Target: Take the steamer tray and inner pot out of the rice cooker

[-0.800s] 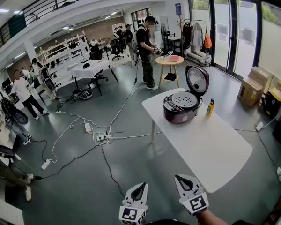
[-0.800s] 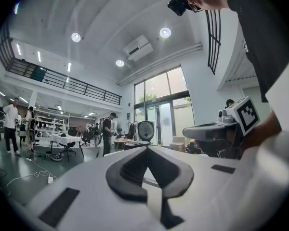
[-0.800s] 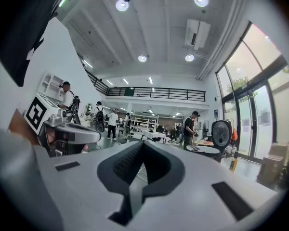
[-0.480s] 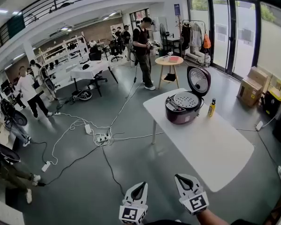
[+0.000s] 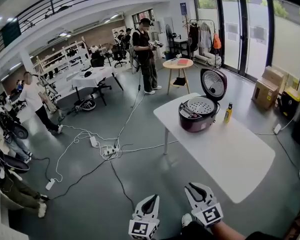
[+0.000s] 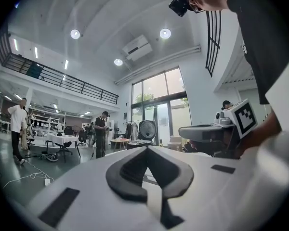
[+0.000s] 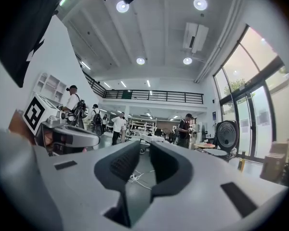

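- left gripper (image 6: 147, 151): jaws closed tip to tip, nothing between them. Held level. In the head view it sits at the bottom edge and its body is cut off by the frame.
- right gripper (image 7: 143, 147): pads all but together, with only a thin slit. Floor shows through the slit and nothing is gripped. It is also at the head view's bottom edge, and the hand behind it is mostly out of frame.
- Both grippers are over the floor, off the near left side of the white table (image 5: 235, 164) and well apart from the cooker.
- rice cooker (image 5: 190, 123): dark red, standing at the table's far end, with its lid (image 5: 213, 84) swung up and open.
- steamer tray (image 5: 200, 105): pale and perforated, seated in the cooker's mouth.
- inner pot: hidden under the tray; no view shows it.
- yellow bottle (image 5: 228, 113): just beside the cooker on its right, near the table's far right edge. The label is too small to read.
- Gripper views: the cooker is tiny and far off. In the left one the jaw tips cover most of its body, so only the raised lid reads clearly.
- Background: a person in dark clothes (image 5: 144, 54) stands past the table near a round side table (image 5: 178, 63). Loose cables (image 5: 102, 146) lie on the floor, and cardboard boxes (image 5: 270, 86) sit by the glass doors.
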The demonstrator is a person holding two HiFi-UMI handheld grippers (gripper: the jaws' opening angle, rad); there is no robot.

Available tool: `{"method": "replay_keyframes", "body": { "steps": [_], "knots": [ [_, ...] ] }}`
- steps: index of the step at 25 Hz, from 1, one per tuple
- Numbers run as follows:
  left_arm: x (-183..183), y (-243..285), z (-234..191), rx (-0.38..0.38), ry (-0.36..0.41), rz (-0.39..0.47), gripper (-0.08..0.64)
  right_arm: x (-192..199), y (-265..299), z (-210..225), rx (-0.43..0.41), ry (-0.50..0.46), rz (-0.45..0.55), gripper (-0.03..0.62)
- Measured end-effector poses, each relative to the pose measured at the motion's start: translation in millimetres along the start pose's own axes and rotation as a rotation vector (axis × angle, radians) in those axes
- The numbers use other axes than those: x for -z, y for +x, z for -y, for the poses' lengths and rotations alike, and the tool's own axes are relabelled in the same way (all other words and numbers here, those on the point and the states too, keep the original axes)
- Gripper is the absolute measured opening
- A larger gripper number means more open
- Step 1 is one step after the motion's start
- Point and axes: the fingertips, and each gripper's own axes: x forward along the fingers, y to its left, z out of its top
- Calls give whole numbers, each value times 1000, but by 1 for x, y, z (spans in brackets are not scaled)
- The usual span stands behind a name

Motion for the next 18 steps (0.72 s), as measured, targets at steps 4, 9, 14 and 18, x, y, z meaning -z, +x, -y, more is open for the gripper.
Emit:
{"method": "replay_keyframes", "body": {
  "steps": [4, 9, 14, 18],
  "knots": [
    [2, 24, -26, -5, 17, -15, -3, 1, 37, 20, 35, -15, 77, 320],
    [11, 74, -64, -27, 47, -28, 8, 11, 83, 58, 82, -12, 65, 472],
    [-7, 144, -124, -94, 33, -16, 344, 1, 146, 113, 129, -28, 88, 527],
    [-15, 206, -168, -172, 11, -14, 557, 0, 194, 166, 155, -44, 80, 540]
  ]
}}
